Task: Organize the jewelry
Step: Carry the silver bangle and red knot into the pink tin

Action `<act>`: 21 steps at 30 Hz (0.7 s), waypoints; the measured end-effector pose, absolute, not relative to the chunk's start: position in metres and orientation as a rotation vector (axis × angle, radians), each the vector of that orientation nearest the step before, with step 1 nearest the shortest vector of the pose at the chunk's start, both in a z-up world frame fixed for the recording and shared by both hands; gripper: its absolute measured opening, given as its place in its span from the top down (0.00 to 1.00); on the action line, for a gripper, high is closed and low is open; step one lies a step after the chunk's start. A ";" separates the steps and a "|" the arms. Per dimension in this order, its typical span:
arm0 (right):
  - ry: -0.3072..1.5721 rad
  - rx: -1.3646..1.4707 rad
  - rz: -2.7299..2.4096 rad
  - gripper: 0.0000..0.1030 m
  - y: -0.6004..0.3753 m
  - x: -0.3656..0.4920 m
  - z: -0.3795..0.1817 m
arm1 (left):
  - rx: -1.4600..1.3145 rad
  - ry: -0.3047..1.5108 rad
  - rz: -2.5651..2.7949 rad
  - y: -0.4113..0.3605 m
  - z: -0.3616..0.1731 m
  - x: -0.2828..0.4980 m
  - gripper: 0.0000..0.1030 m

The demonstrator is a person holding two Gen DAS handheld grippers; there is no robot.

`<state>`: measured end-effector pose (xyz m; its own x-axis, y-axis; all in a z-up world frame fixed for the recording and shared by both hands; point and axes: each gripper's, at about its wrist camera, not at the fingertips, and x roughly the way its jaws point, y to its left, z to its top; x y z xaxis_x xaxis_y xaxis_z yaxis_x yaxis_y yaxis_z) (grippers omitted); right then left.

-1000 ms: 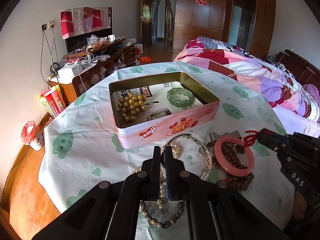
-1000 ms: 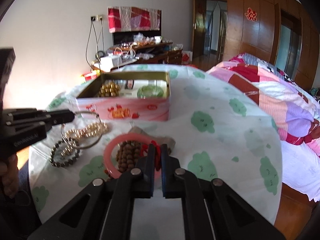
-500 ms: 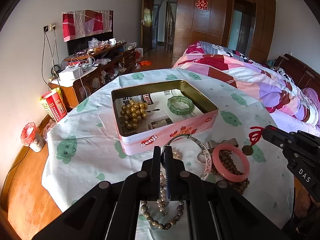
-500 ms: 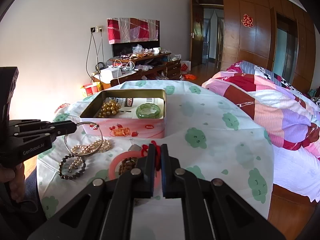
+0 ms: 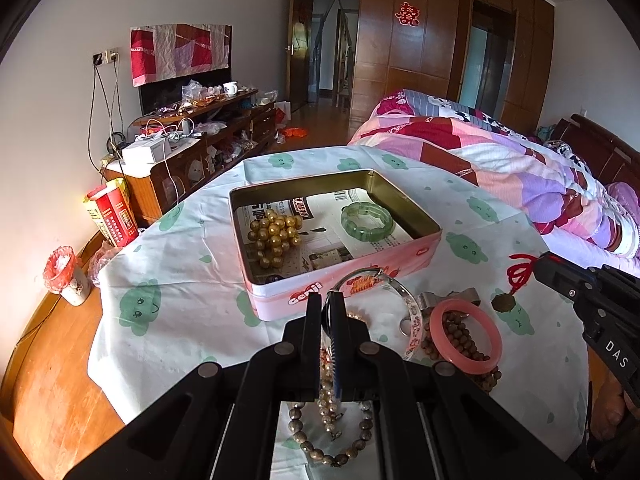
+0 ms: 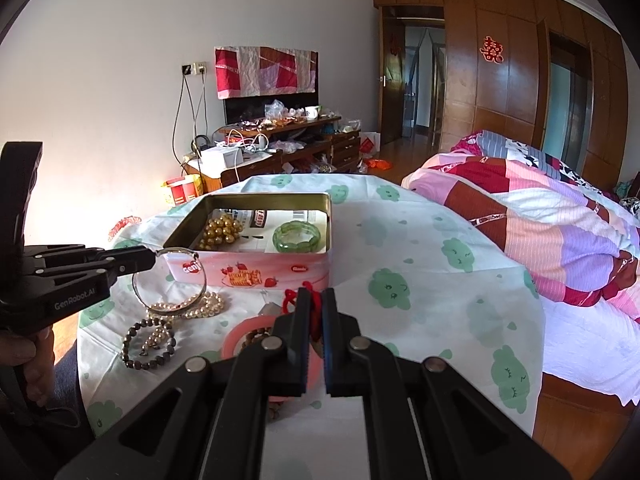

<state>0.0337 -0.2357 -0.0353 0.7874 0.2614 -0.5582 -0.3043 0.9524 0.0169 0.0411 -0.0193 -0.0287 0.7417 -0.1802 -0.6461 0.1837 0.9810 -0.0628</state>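
My left gripper (image 5: 330, 300) is shut on a clear, patterned bangle (image 5: 414, 320), which hangs tilted just in front of the pink tin (image 5: 340, 286). In the right wrist view the left gripper (image 6: 153, 259) pinches that bangle (image 6: 138, 292) at its top. My right gripper (image 6: 314, 300) is shut on a red knotted cord (image 6: 314, 312). From the left wrist view the right gripper (image 5: 537, 265) holds the cord (image 5: 520, 270) with a brown pendant (image 5: 502, 301) dangling above the cloth. The open tin holds a gold bead cluster (image 5: 274, 236) and a green bracelet (image 5: 367, 220).
A pink bangle (image 5: 466, 336) over brown beads, a pearl strand (image 6: 200, 308) and a dark bead bracelet (image 5: 332, 444) lie on the near cloth. The bed (image 5: 500, 160) is on the right. A cluttered cabinet (image 5: 192, 144) stands at the back left, past the table's edge.
Both grippers have lifted slightly with their pieces. The bangle now stands tilted off the cloth, and the pendant has come up from beside the pink bangle and hangs free.
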 end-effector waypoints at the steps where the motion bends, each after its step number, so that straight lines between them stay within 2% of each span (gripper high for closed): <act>1: 0.589 -0.074 0.304 0.93 -0.236 0.033 -0.035 | 0.006 0.705 -0.200 -0.019 -0.028 0.041 0.97; 21: 0.561 -0.086 0.320 0.93 -0.229 0.058 -0.023 | 0.010 0.652 -0.212 -0.017 -0.007 0.058 0.97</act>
<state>0.0577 -0.2286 -0.0227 0.7987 0.2745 -0.5354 -0.3208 0.9471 0.0070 0.0577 -0.0170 -0.0073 0.7739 -0.1929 -0.6032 0.1989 0.9783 -0.0576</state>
